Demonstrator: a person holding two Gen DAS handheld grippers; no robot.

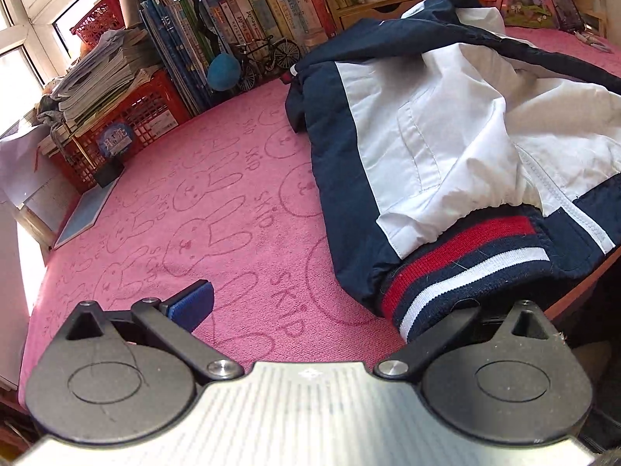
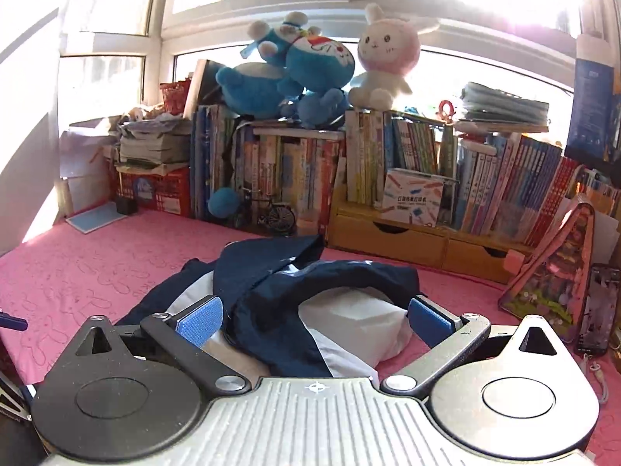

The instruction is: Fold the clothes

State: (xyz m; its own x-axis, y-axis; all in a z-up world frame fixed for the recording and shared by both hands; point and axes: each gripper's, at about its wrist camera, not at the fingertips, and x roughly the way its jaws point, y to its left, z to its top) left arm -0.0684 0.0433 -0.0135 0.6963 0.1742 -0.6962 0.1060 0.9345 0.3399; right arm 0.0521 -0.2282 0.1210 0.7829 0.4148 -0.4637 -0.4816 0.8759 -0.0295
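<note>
The jacket lies in a loose heap on the pink blanket, with its striped cuff band at the near edge. It is blue and white and not folded yet.

The left gripper is spread wide, low over the blanket, right by the striped band. One blue pad shows; the other finger is hidden under the band, so I cannot tell if it touches the cloth. The right gripper is spread wide too, with a lump of jacket sitting between its pads, but it is not pinching yet.

To do this step well, I think each gripper should pinch one thin edge (not a fat bunch). Then both should pull apart gently, so the jacket goes flat before any fold. A fat bunch would likely slip or drag the blanket.
</note>
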